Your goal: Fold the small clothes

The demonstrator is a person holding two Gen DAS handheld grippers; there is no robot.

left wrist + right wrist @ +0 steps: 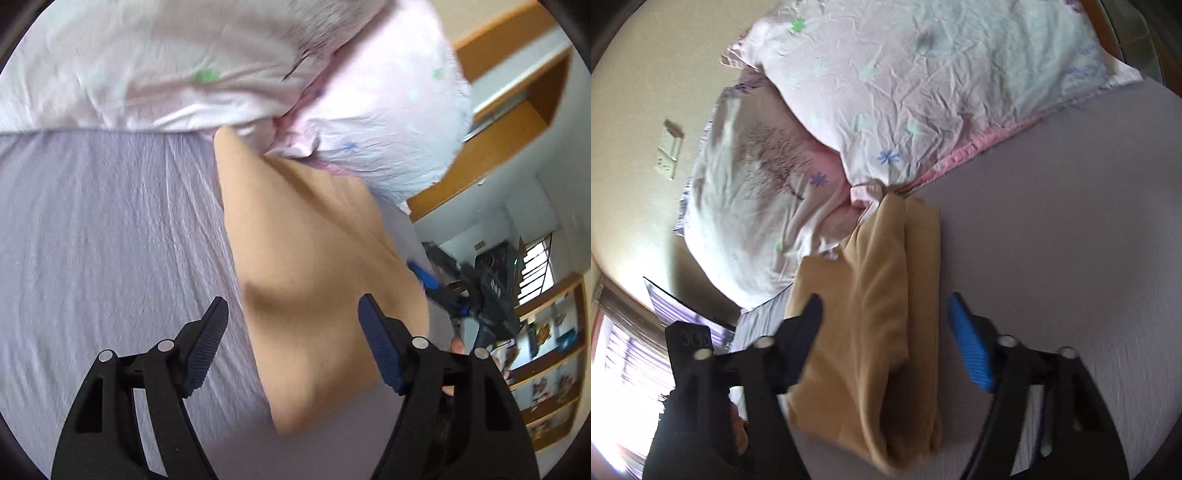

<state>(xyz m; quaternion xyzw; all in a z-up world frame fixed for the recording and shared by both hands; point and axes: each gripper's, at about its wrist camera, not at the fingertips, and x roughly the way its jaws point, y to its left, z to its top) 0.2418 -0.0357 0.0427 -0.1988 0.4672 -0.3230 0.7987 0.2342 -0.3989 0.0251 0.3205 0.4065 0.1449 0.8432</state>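
A: Where is the soft tan knit garment (871, 317) at this moment?

B: It lies on the bed with the pale lilac sheet (110, 236), folded into a long strip, and its far end touches the two pink floral pillows (923, 85).

A: And the tools?

B: The left tool (293, 345) is released — its jaws stand wide apart above the cloth and hold nothing. The right tool (884, 332) is also spread open over the strip and grasps nothing.

A: How will the cloth handle?

B: I judge it light, limp and a little thick — it will sag and its layers may slide apart. It is better to pinch all layers together at the near end, one tool at each corner, and not only the top layer.
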